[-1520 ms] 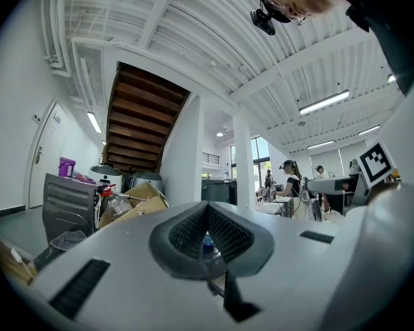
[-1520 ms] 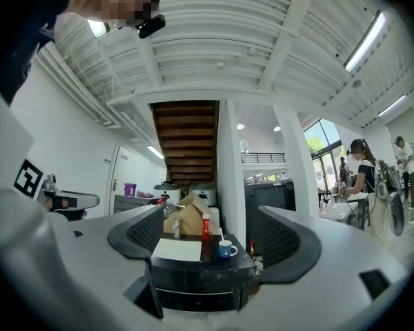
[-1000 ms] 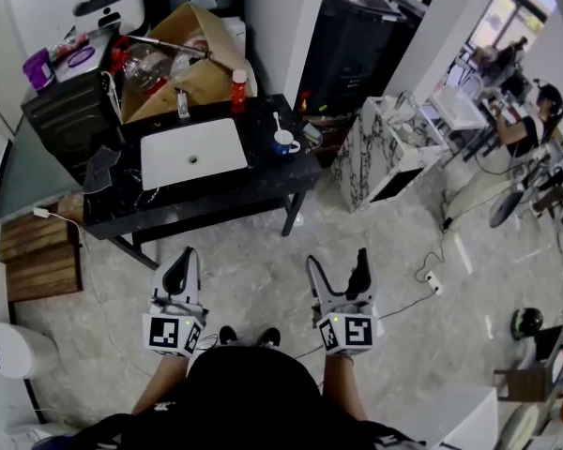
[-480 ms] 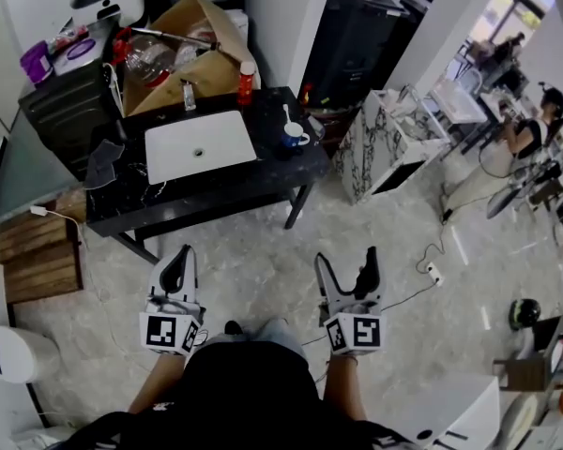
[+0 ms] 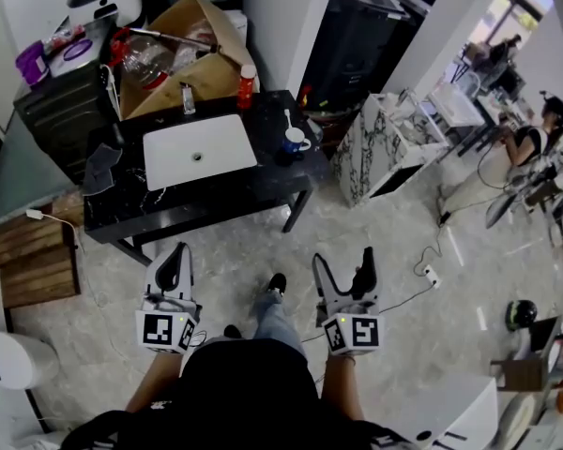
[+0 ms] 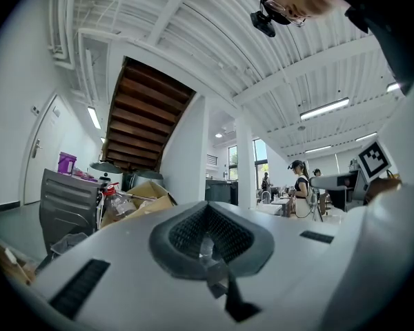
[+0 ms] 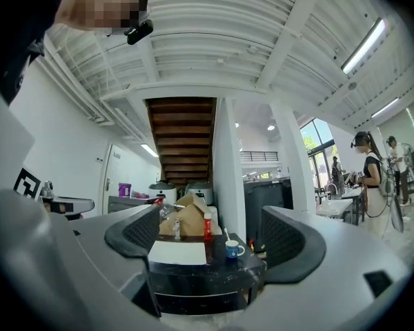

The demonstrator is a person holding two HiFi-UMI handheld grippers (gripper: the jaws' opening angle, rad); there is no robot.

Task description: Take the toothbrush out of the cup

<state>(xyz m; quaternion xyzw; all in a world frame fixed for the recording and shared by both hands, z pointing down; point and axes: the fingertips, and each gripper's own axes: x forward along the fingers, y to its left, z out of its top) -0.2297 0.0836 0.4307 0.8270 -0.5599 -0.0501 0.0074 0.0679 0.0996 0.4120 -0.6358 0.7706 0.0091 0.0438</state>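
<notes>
One black surface [image 5: 216, 195] carries a white basin [image 5: 199, 150] at its middle. Well short of its near edge, over the floor [image 5: 235, 251], the left claw [image 5: 176, 256] has its jaws pressed together on nothing, and the right claw [image 5: 342, 261] stands wide and empty. Near the right edge sits the blue cup [image 5: 294, 142], with the toothbrush [image 5: 288, 122] standing in it, untouched.

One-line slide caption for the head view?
Toothbrush stands in the blue cup beside the white sink on the black table; left gripper shut, right gripper open, both short of the table.
</notes>
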